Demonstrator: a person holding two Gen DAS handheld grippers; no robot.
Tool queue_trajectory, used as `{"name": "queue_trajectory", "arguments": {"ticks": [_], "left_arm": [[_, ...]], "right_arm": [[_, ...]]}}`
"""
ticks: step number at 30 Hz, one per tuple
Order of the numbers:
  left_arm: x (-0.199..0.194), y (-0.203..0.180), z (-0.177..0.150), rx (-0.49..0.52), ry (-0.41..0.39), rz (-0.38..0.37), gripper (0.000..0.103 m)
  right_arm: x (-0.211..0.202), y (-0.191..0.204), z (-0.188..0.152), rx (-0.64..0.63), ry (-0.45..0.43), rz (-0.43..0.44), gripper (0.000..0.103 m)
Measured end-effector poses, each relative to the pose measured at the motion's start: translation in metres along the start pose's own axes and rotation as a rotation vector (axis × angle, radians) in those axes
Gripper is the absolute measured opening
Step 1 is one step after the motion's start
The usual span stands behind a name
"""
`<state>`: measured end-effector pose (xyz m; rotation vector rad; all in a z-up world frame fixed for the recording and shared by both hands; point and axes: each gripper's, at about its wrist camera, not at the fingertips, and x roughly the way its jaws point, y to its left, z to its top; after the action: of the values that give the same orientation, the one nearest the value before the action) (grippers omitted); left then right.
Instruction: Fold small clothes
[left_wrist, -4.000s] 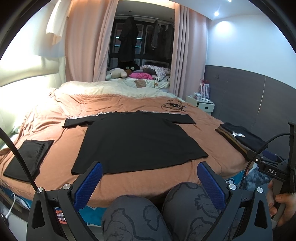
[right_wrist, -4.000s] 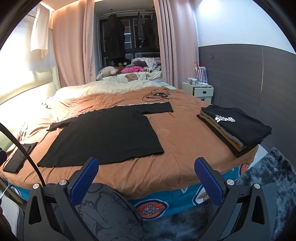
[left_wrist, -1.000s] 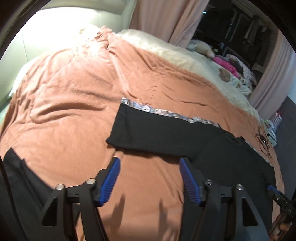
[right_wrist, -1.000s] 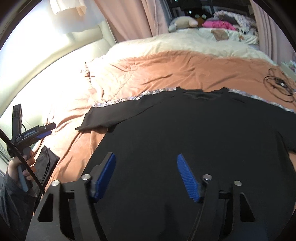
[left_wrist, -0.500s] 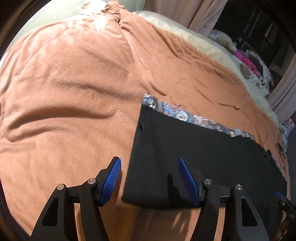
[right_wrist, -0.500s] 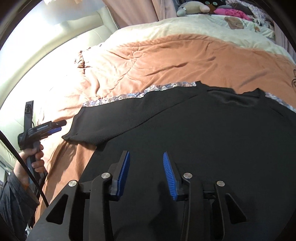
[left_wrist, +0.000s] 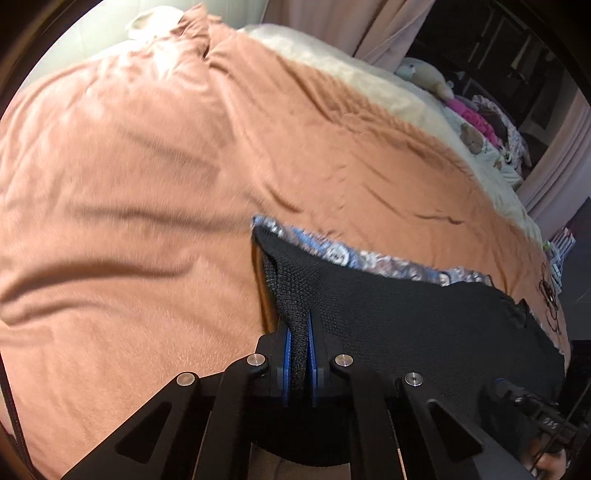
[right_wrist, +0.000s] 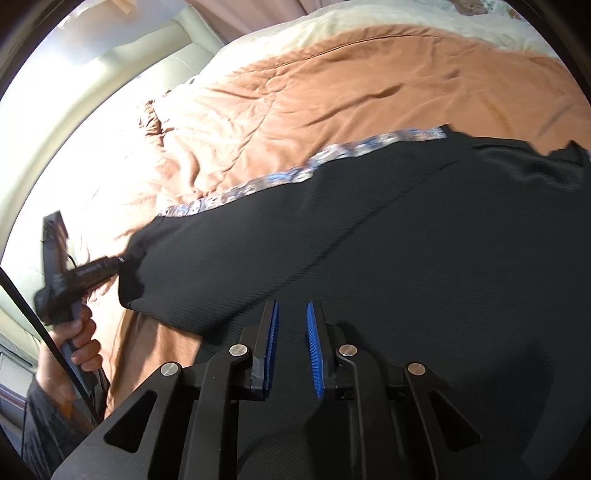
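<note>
In the left wrist view, the orange quilt (left_wrist: 129, 221) spreads wide to the left of the left gripper (left_wrist: 299, 354), creased and bare. That gripper's blue pads are pressed together on the end of the black shirt's sleeve (left_wrist: 291, 295), which bunches up in a ridge just ahead of the jaws and lifts off the quilt. To the right of the gripper the shirt (left_wrist: 424, 332) lies flat across the quilt, with a patterned strip (left_wrist: 351, 254) showing along its far edge, and a pile of toys and clothes (left_wrist: 476, 122) lies far off at the upper right. In the right wrist view, a hand (right_wrist: 79, 343) at the far left holds the left gripper (right_wrist: 125, 258), whose tip meets the sleeve end (right_wrist: 147, 273). To the right of it, the right gripper (right_wrist: 291, 332) hangs over the shirt's body (right_wrist: 424, 258); its jaws are closing, a narrow gap left between the pads, and whether any cloth is caught there cannot be told. The quilt (right_wrist: 332, 81) lies beyond the shirt.
</note>
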<state>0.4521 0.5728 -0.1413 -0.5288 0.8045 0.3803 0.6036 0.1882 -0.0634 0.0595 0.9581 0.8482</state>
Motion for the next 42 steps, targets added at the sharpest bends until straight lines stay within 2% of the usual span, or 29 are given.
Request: {"name": "queue_trajectory", "arguments": {"ticks": [4, 9, 12, 16, 18, 20, 21, 25, 30, 33, 36, 39, 41, 42], "left_arm": [[-0.020, -0.019, 0.014, 0.017, -0.043, -0.022, 0.007], [-0.034, -0.045, 0.028, 0.041, -0.061, -0.057, 0.007], [-0.042, -0.068, 0.033, 0.069, -0.074, -0.074, 0.007], [-0.049, -0.100, 0.037, 0.099, -0.081, -0.098, 0.007], [-0.052, -0.120, 0.038, 0.110, -0.082, -0.112, 0.007], [-0.054, -0.139, 0.039, 0.133, -0.083, -0.123, 0.007], [-0.054, -0.148, 0.039, 0.144, -0.082, -0.130, 0.007], [-0.052, -0.192, 0.035, 0.187, -0.075, -0.164, 0.007], [-0.041, -0.243, 0.023, 0.245, -0.051, -0.228, 0.007], [-0.026, -0.277, 0.003, 0.302, -0.009, -0.269, 0.007], [-0.005, -0.305, -0.018, 0.369, 0.062, -0.254, 0.008], [0.011, -0.314, -0.033, 0.375, 0.130, -0.273, 0.018], [0.012, -0.313, -0.036, 0.371, 0.141, -0.291, 0.037], [0.010, -0.311, -0.037, 0.370, 0.134, -0.295, 0.042]], "right_arm": [[0.030, 0.012, 0.007, 0.019, 0.009, 0.033, 0.013], [0.062, 0.011, 0.003, 0.032, 0.061, 0.011, 0.013], [0.053, 0.010, 0.009, 0.020, 0.048, 0.026, 0.013], [0.016, -0.010, 0.016, 0.029, 0.014, 0.017, 0.015], [-0.001, -0.021, 0.020, 0.032, 0.006, 0.013, 0.027], [-0.021, -0.038, 0.021, 0.047, -0.024, -0.002, 0.068], [-0.030, -0.047, 0.021, 0.057, -0.043, -0.003, 0.072], [-0.055, -0.078, 0.018, 0.094, -0.058, -0.006, 0.072], [-0.082, -0.117, 0.010, 0.116, -0.067, -0.051, 0.072], [-0.085, -0.137, 0.008, 0.144, -0.063, -0.072, 0.072], [-0.092, -0.146, 0.011, 0.151, -0.079, -0.087, 0.072], [-0.093, -0.154, 0.009, 0.179, -0.089, -0.076, 0.073], [-0.086, -0.157, 0.010, 0.183, -0.081, -0.077, 0.074], [-0.081, -0.159, 0.011, 0.185, -0.076, -0.079, 0.074]]}}
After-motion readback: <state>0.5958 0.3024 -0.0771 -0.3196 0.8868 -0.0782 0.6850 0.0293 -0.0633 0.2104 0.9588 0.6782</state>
